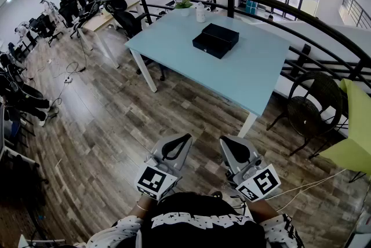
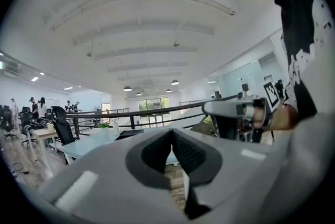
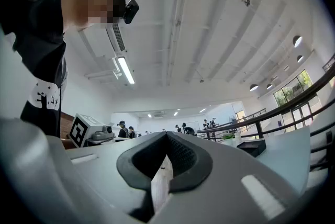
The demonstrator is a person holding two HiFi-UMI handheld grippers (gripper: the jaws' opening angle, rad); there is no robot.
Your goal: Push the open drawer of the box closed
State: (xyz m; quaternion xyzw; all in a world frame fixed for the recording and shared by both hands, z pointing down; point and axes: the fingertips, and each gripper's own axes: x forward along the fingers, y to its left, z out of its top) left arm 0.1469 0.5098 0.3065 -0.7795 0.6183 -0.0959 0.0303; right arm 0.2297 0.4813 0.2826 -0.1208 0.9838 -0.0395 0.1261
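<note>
the left gripper (image 1: 184,139) and right gripper (image 1: 225,141) hung clenched on nothing, well apart from the box (image 1: 221,33); closing its drawer (image 1: 208,46) looked to need a straight, centred push.

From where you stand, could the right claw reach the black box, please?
Probably not: the right claw is near your body, and wooden floor lies between it and the table bearing the black box.

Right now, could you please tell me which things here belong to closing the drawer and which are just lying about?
For the job: black box, its open drawer, blue table under it, left gripper and right gripper, both shut, empty.

Just lying about: white bottle, potted plant, wicker chair, office chair.
</note>
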